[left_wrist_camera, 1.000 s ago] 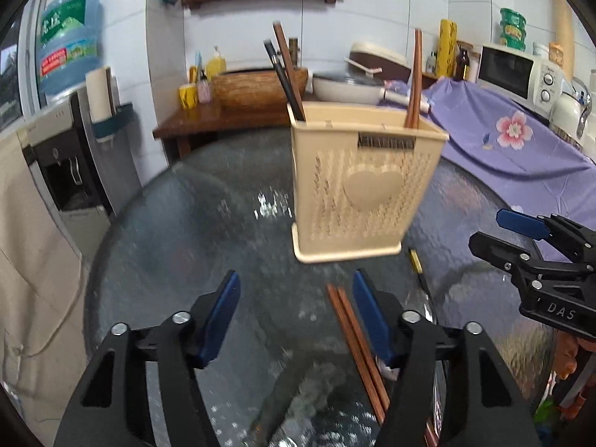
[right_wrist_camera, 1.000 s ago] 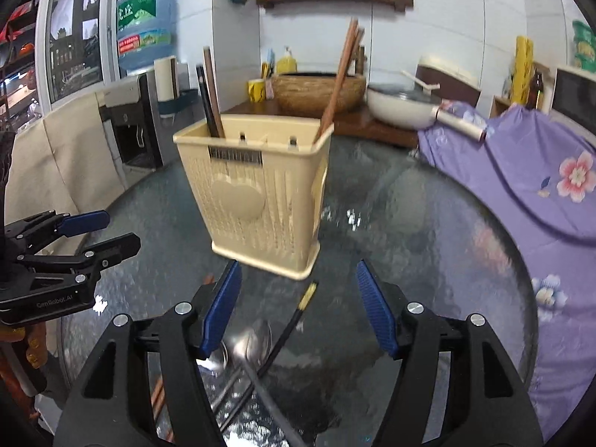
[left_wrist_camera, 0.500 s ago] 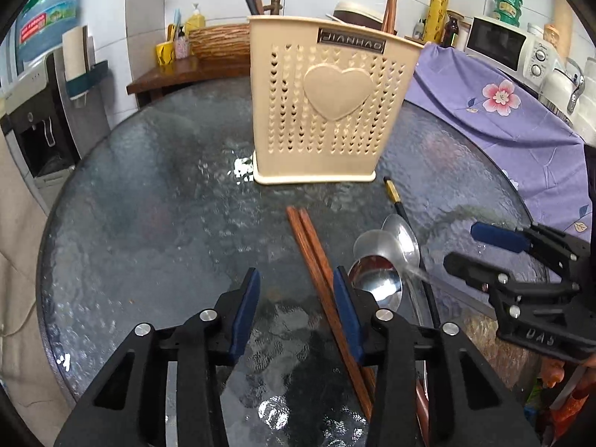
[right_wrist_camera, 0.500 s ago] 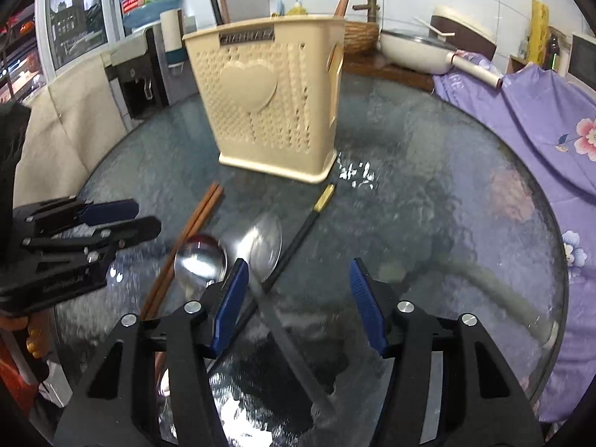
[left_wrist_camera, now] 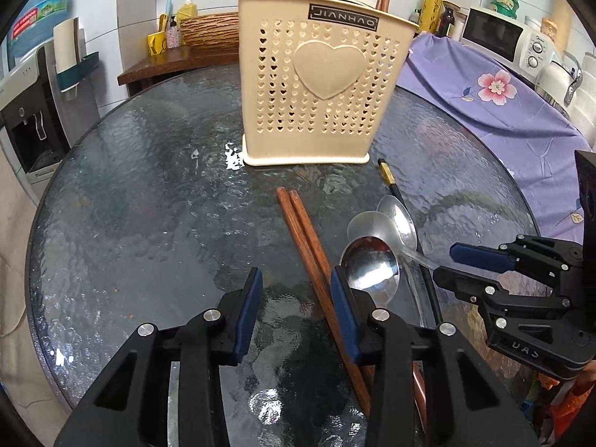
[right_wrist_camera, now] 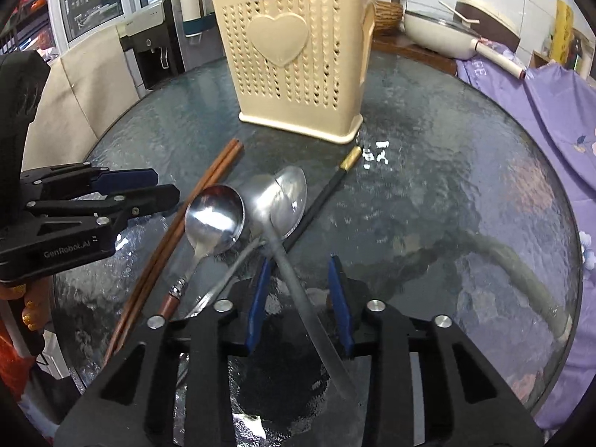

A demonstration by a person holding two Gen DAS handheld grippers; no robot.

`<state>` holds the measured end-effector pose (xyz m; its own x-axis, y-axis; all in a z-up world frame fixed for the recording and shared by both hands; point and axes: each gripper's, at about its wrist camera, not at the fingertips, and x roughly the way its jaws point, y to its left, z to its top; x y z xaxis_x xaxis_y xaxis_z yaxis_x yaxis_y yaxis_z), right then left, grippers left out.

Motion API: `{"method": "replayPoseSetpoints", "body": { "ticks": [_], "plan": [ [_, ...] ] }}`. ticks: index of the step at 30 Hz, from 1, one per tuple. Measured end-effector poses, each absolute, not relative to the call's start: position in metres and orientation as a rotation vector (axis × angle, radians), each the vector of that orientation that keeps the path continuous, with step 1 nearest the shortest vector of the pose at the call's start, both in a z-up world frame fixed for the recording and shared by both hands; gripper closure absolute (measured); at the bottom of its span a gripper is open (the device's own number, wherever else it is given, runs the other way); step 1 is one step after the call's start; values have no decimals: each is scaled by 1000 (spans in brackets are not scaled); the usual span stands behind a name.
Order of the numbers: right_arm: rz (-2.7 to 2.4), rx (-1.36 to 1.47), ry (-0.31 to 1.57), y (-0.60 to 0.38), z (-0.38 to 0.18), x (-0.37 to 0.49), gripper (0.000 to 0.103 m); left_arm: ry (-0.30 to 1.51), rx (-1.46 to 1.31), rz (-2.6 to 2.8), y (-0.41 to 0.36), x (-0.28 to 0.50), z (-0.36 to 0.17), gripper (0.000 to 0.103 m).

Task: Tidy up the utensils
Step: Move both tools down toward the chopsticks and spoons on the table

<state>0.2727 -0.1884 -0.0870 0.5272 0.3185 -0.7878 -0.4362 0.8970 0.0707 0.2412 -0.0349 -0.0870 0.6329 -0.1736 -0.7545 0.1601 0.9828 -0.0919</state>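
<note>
- Left wrist view: left gripper (left_wrist_camera: 296,307) low over glass table (left_wrist_camera: 149,193), fingers (left_wrist_camera: 247,307) set wide, nothing between them.
- Pair of brown chopsticks (left_wrist_camera: 303,234) flat on the glass, running from near the holder back under the right-hand finger.
- Three metal spoons (left_wrist_camera: 372,272) just right of the chopsticks, bowls overlapping; black chopstick with gold tip (left_wrist_camera: 389,180) beside them, tip near the holder's corner.
- Cream utensil holder (left_wrist_camera: 320,93) upright at table centre, heart on its front, chopsticks standing inside.
- Right gripper (left_wrist_camera: 447,264) at far right, fingers apart, pointing toward the spoon handles.
- Purple flowered cloth (left_wrist_camera: 484,85) and microwave (left_wrist_camera: 499,37) behind.
- Right wrist view: right gripper (right_wrist_camera: 300,305) fingers (right_wrist_camera: 257,305) wide, straddling one spoon handle (right_wrist_camera: 298,298) without pinching it.
- Spoons (right_wrist_camera: 216,216) and brown chopsticks (right_wrist_camera: 178,238) left of centre; black chopstick (right_wrist_camera: 327,190) angled toward holder (right_wrist_camera: 298,56).
- Left gripper (right_wrist_camera: 149,190) at left edge, open, empty.
- White pan (right_wrist_camera: 443,33) on the wooden side table behind.
</note>
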Motion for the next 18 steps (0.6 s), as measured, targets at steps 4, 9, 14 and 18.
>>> {"method": "replayPoseSetpoints", "body": {
  "ticks": [4,9,14,18],
  "plan": [
    [440,-146,915,-189,-89,272,85,869,-7,-194,-38,243,-89,68],
    [404,-115,918,-195,-89,271,86,874,-13,-192,-38,245,-90,69],
    [346,-47,930,-209,-87,270,87,882,-9,-192,-39,245,-94,70],
    [326,-45,941,-212,-86,267,87,883,-11,-195,-39,247,-95,70]
  ]
}}
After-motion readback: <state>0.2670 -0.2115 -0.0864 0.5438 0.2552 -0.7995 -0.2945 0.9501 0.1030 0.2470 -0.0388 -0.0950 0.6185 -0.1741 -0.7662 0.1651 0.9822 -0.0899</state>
